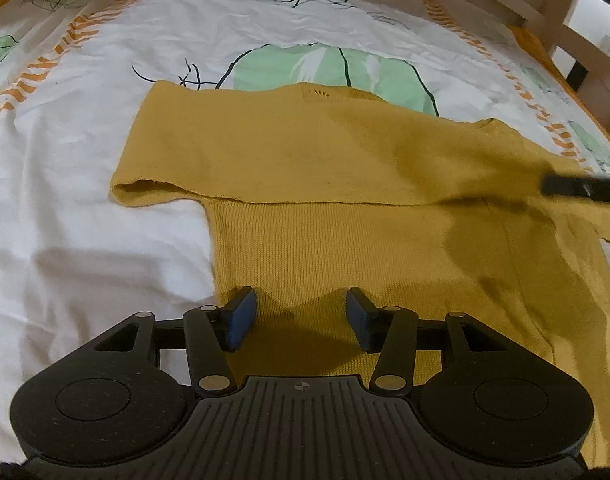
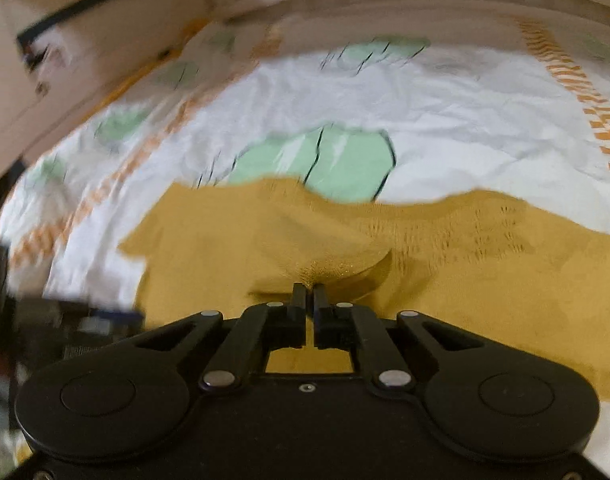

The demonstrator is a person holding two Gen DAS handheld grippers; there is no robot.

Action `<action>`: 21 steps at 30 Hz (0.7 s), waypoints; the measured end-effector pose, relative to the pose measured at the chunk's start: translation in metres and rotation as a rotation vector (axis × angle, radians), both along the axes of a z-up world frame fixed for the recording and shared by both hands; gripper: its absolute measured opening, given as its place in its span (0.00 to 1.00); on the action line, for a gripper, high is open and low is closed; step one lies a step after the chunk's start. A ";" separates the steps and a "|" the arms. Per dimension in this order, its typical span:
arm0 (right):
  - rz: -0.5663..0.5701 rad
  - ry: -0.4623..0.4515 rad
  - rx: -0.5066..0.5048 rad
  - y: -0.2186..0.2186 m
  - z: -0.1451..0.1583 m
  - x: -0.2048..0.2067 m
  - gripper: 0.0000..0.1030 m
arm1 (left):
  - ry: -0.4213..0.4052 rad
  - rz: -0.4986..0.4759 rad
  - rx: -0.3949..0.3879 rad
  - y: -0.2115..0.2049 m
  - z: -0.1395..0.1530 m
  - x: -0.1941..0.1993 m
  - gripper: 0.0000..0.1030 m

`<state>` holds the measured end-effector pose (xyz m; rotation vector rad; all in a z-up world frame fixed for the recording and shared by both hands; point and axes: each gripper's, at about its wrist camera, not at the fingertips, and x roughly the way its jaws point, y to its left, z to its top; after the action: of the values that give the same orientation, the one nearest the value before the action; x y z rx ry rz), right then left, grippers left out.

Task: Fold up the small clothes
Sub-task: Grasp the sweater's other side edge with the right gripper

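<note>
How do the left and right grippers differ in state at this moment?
The left gripper has its jaws spread wide apart; the right gripper has them pressed nearly together. The left grips nothing, with the yellow sweater showing flat between its blue pads; the right pinches a raised bunch of that sweater. The left view is sharp; the right is motion-blurred. Both are above the same sweater on the patterned bedsheet.

text: none legible | labels: none | numbers: none | signs: none

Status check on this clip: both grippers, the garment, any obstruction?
Left gripper open above mustard sweater. Right gripper shut on sweater fabric, lifting it. Nothing else on the bedsheet.
</note>
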<state>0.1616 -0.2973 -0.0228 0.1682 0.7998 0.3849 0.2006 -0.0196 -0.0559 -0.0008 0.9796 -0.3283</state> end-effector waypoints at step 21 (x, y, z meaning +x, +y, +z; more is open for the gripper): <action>-0.298 0.134 0.417 -0.033 -0.060 0.013 0.49 | -0.125 0.122 -0.094 0.046 0.059 -0.059 0.49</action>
<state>0.1747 -0.3303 -0.0832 0.7001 0.8039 0.2554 0.1418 0.0263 0.0029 -0.1239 0.8358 -0.2586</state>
